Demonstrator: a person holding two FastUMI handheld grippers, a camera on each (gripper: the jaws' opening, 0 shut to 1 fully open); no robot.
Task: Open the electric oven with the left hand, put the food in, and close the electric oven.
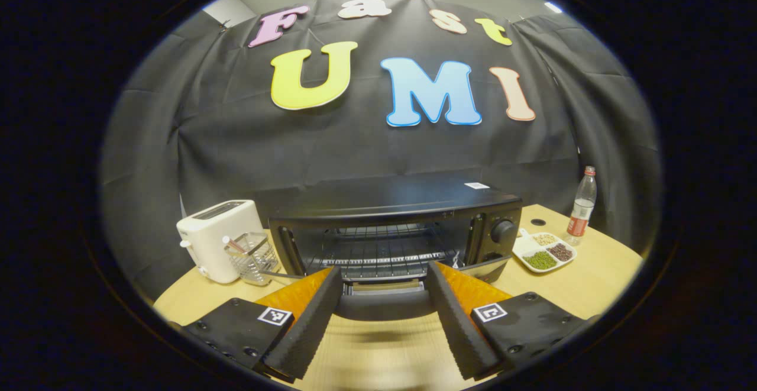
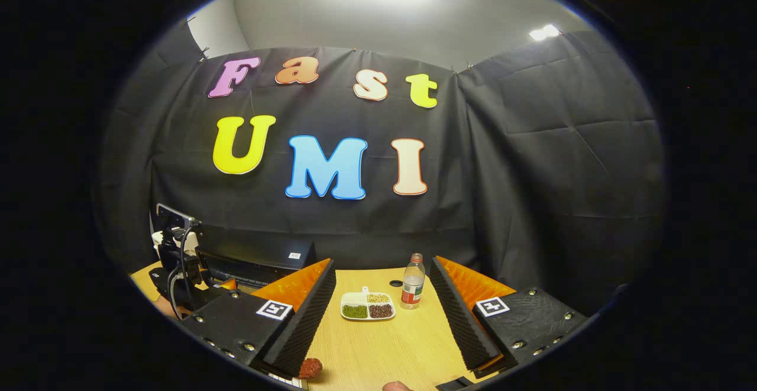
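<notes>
In the left gripper view, the electric oven (image 1: 393, 231) stands on the wooden table (image 1: 597, 272) straight ahead, its door (image 1: 384, 302) dropped open toward the camera and its wire rack (image 1: 378, 252) bare inside. The left gripper (image 1: 384, 314) hovers in front of the open door with its fingers spread wide, the door's handle lying between them but not pinched by either; nothing is held. To the oven's left sit a white toaster (image 1: 216, 243) and a clear acrylic holder (image 1: 251, 258) just beside it; to its right lie a white divided dish of beans (image 1: 545, 251) and a plastic bottle (image 1: 582, 206) with a red label. In the right gripper view, the right gripper (image 2: 384, 320) is spread wide and empty above the table, framing the divided dish (image 2: 368, 307) and the bottle (image 2: 413, 282) farther off. A reddish-brown piece of food (image 2: 310, 368) rests on the table near the tip of that view's left-hand finger (image 2: 301, 332). The oven (image 2: 260, 264) shows at the left, with the other gripper's camera rig (image 2: 177, 243) in front of it.
</notes>
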